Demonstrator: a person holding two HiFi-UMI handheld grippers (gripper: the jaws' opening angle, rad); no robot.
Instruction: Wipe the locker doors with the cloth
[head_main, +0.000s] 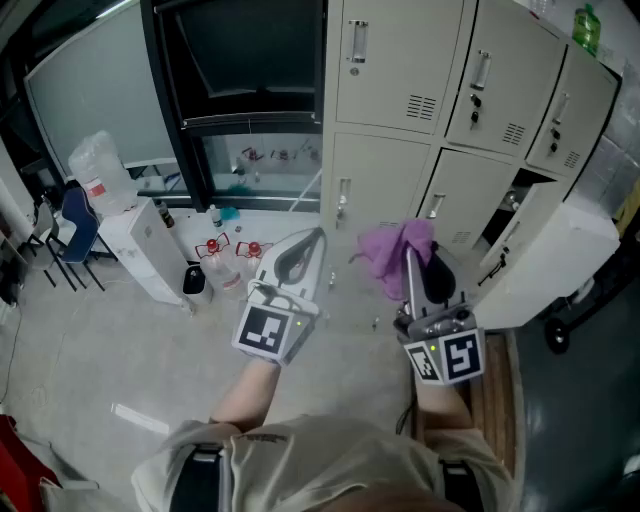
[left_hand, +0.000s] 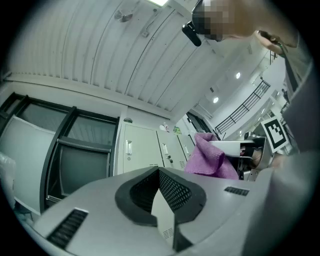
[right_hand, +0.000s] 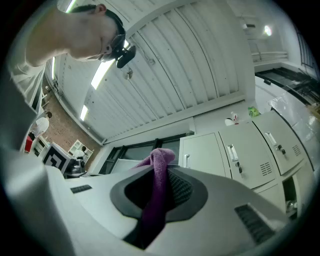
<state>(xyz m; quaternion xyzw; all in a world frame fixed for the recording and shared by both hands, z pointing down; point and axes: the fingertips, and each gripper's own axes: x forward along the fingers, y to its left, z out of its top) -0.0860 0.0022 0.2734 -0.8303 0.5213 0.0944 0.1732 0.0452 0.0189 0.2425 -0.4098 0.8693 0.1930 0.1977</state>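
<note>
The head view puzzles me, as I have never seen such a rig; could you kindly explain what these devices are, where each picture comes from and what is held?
A person holds a two-jaw gripper in each hand. The head view looks down from a camera on the person's head; the other two cameras ride on the grippers and look along their jaws. The left gripper is open and empty. The right gripper is clamped on a purple cloth. Ahead stand pale lockers, one door open; bottles stand on the floor.
</note>
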